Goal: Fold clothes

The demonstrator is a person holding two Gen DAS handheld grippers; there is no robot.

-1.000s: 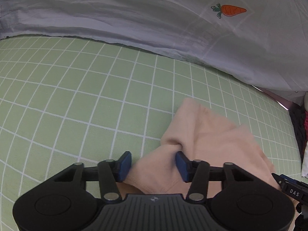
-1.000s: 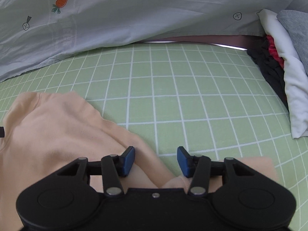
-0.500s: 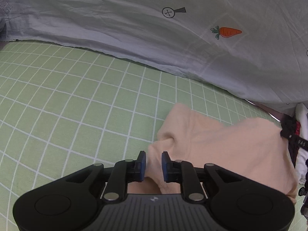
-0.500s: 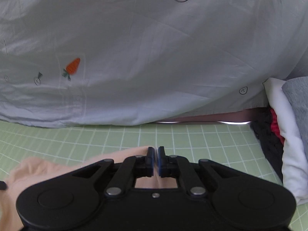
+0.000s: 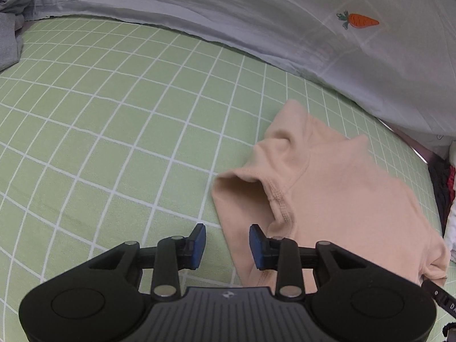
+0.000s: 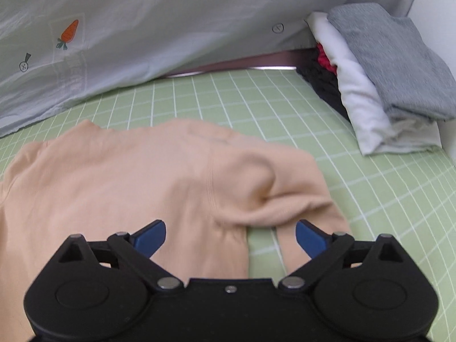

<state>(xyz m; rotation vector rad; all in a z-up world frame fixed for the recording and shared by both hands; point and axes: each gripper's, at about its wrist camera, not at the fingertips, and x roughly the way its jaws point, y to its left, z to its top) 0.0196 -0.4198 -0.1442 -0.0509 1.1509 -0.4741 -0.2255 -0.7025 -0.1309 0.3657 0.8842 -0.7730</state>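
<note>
A peach garment (image 5: 336, 193) lies on the green checked sheet (image 5: 114, 119), folded over with a sleeve opening toward the left. My left gripper (image 5: 226, 245) is open and empty at the garment's near left edge, one finger over the sheet, one over the cloth. In the right wrist view the garment (image 6: 128, 179) spreads across the middle, its right sleeve bunched. My right gripper (image 6: 230, 236) is wide open and empty above the garment's near right part.
A pale grey quilt with carrot prints (image 5: 342, 28) runs along the far side. A stack of folded clothes (image 6: 379, 79), grey on white over dark items, stands at the right. A grey cloth (image 5: 8, 42) lies far left.
Both grippers were shut on the garment half a second ago and have opened, letting it go. The garment now lies laid down, and both grippers have drawn back toward its near edge.
</note>
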